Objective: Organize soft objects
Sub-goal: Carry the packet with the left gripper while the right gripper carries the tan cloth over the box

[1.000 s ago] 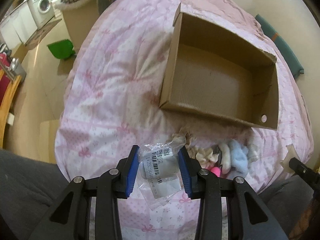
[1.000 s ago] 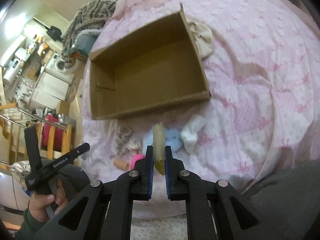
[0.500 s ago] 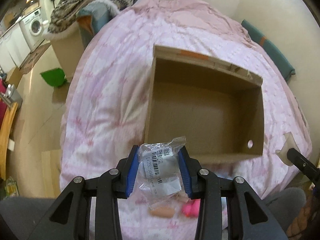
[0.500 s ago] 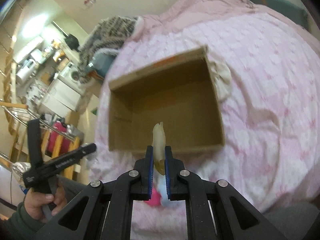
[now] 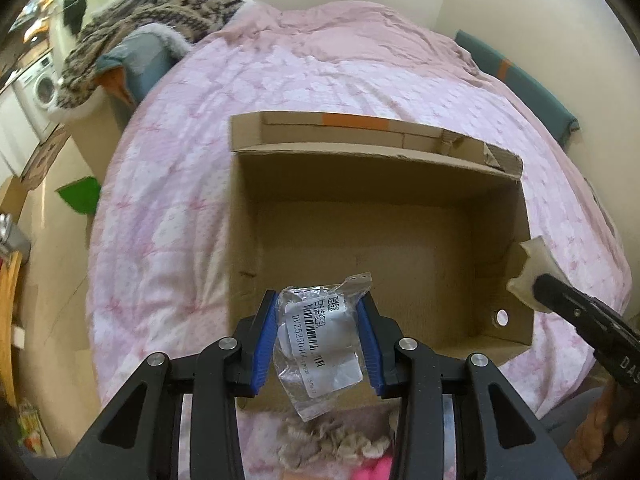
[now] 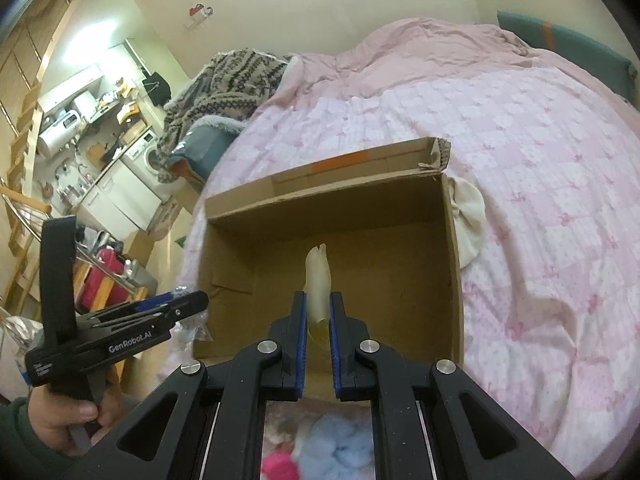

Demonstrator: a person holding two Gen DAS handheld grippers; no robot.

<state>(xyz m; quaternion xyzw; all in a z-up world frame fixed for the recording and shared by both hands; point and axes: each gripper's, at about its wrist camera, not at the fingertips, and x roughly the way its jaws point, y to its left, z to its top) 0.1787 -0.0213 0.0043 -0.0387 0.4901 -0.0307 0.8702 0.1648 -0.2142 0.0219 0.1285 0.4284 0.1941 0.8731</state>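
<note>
An open, empty cardboard box (image 5: pixel 496 184) (image 6: pixel 450 240) lies on the pink bedspread. My left gripper (image 5: pixel 318 334) is shut on a clear plastic packet with a barcode label (image 5: pixel 320 340), held over the box's near edge. My right gripper (image 6: pixel 318 320) is shut on a flat cream soft piece (image 6: pixel 318 284), upright above the box's near side; it also shows in the left wrist view (image 5: pixel 528 276). Loose soft items lie below the grippers: a cream curly one (image 5: pixel 332 438), a pink one (image 6: pixel 278 464) and a blue fluffy one (image 6: pixel 344 446).
A cream cloth (image 6: pixel 468 216) lies against the box's right wall. A patterned blanket (image 5: pixel 148 12) is piled at the bed's far left. The pink bedspread (image 6: pixel 540 160) spreads around the box. A kitchen area with a washing machine (image 5: pixel 40 88) lies beyond the bed.
Both grippers have risen and moved forward from the pile of soft items to above the box's near edge, each still holding its item.
</note>
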